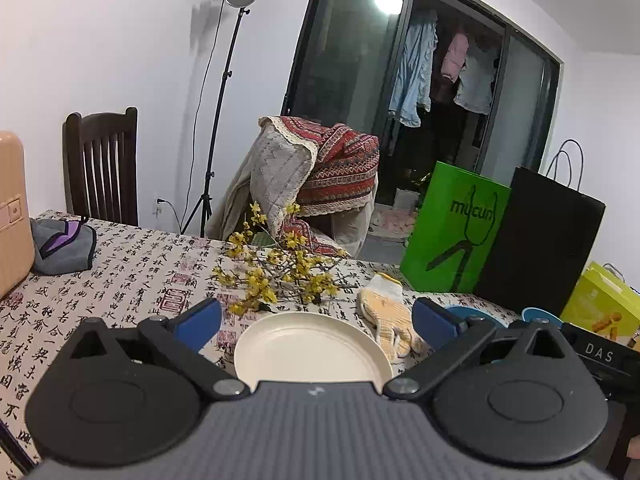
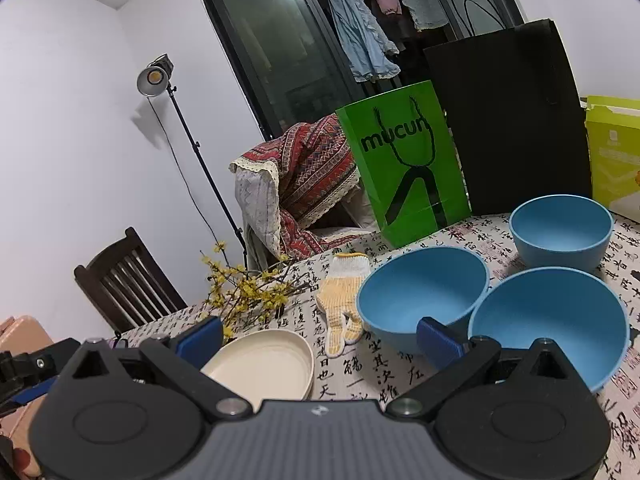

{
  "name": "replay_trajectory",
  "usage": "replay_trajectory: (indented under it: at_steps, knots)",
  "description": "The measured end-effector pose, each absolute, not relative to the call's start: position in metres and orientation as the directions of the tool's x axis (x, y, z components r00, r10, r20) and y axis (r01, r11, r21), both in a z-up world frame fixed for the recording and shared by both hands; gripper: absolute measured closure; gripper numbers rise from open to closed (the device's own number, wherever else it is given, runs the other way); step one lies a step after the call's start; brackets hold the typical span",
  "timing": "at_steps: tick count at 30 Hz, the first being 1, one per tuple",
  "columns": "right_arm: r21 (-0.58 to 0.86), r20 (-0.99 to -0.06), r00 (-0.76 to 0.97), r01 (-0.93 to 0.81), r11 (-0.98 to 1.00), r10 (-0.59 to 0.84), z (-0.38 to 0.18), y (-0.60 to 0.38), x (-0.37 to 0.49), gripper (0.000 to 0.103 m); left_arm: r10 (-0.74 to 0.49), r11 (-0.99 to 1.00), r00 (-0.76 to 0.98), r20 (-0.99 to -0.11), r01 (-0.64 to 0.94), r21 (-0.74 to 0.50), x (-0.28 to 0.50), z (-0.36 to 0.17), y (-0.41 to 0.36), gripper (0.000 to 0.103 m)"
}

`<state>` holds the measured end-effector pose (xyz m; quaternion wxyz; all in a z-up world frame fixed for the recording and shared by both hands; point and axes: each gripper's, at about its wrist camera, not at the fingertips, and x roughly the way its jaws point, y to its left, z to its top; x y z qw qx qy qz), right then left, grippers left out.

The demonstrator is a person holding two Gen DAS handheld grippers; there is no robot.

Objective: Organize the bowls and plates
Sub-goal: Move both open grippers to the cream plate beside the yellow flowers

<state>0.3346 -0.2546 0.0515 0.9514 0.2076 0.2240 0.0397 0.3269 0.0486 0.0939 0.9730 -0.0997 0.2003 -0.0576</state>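
Calligraphy-print cloth covers the table [image 1: 132, 276], with bags and a draped chair behind it. Take the cream plate [image 1: 308, 346] as the landmark: it lies flat near the front edge, and the left gripper [image 1: 316, 322] hangs just above its near rim, jaws spread wide to either side and holding nothing, probably lined up to take it. Beyond the plate lies a spray of yellow blossom [image 1: 280, 276]; to its right, just beside it, a work glove [image 2: 340, 300]. Further right of the plate sit three blue bowls [image 2: 424, 292], two close together and nearly touching, the third a little behind them, all upright and unstacked. The right gripper [image 2: 318, 340] hovers between plate and bowls, jaws also wide and empty, so nesting the bowls looks yet to begin
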Motion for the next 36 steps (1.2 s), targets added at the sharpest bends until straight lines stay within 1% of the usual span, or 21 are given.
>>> replay_trajectory:
  at_steps: [7, 22, 26, 29, 32, 36]
  knots:
    - [0.427, -0.412, 0.894, 0.017, 0.904, 0.178, 0.051, -0.257, 0.356, 0.0, -0.135, 0.972, 0.906, -0.4, 0.044, -0.229, 0.351, 0.088, 0.055, 0.0]
    - [0.404, -0.446, 0.878, 0.023, 0.915, 0.175, 0.042, -0.238, 0.393, 0.0, -0.102, 0.959, 0.886, -0.451, -0.033, -0.282, 0.401, 0.072, 0.078, 0.0]
    - [0.401, -0.465, 0.869, 0.037, 0.915, 0.168, 0.036, -0.229, 0.406, 0.0, -0.103, 0.957, 0.875, -0.474, -0.042, -0.286, 0.416, 0.063, 0.081, 0.0]
    - [0.389, -0.474, 0.865, 0.038, 0.921, 0.165, 0.032, -0.222, 0.413, 0.0, -0.064, 0.959, 0.868, -0.492, -0.083, -0.27, 0.427, 0.053, 0.08, 0.0]
    - [0.386, -0.483, 0.86, 0.042, 0.921, 0.163, 0.027, -0.216, 0.417, 0.0, -0.061, 0.955, 0.857, -0.512, -0.099, -0.279, 0.436, 0.04, 0.085, 0.0]
    - [0.364, -0.497, 0.854, 0.047, 0.93, 0.152, 0.023, -0.208, 0.421, 0.0, -0.038, 0.958, 0.856, -0.516, -0.116, -0.263, 0.442, 0.024, 0.092, 0.0]
